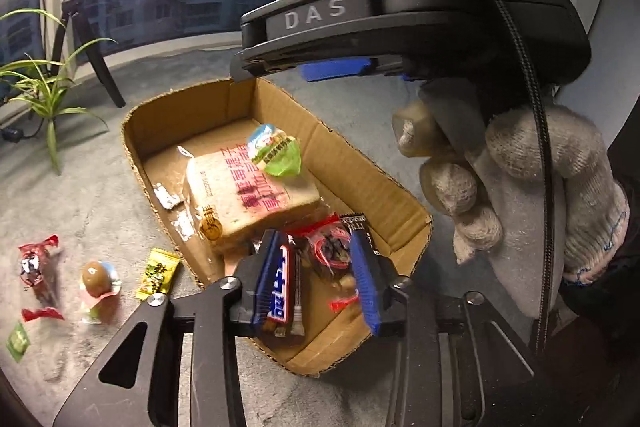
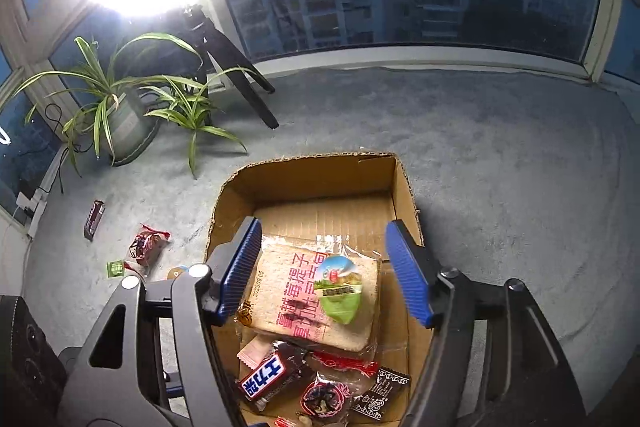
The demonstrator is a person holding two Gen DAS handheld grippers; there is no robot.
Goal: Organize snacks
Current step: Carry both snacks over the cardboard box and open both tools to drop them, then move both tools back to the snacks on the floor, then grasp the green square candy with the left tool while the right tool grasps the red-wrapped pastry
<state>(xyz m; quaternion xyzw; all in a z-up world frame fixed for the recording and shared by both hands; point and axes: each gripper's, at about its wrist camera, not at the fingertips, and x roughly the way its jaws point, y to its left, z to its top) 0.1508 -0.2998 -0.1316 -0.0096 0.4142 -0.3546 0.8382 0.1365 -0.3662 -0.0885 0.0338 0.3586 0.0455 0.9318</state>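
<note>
Several snacks already inside the cardboard box (image 1: 360, 163) in the left wrist view: wrapped bread slice (image 1: 248, 195) flat on the floor of it, green jelly cup (image 1: 276, 151) on top of the bread, blue chocolate bar (image 1: 282, 283), red-wrapped snack (image 1: 328, 247) and black packet (image 1: 356, 221) at the near end. Left gripper (image 1: 316, 255) over that near end, jaws parted, chocolate bar right against one blue pad but clear of the other, so not pinched. Right gripper (image 1: 248, 67) side-on above the far rim, carried by a gloved hand (image 1: 540, 195). Out on the carpet (image 1: 100, 195), left of the box: another red-wrapped snack (image 1: 36, 267), kiwi jelly cup (image 1: 98, 277), yellow sachet (image 1: 158, 273), green sachet (image 1: 18, 341).

From the right wrist: right gripper spread wide above the box, nothing between the pads, bread and jelly cup directly below. Chocolate bar lying loose at the near end. On the carpet to the left, well apart from the box, a dark bar (image 2: 94, 219).
</note>
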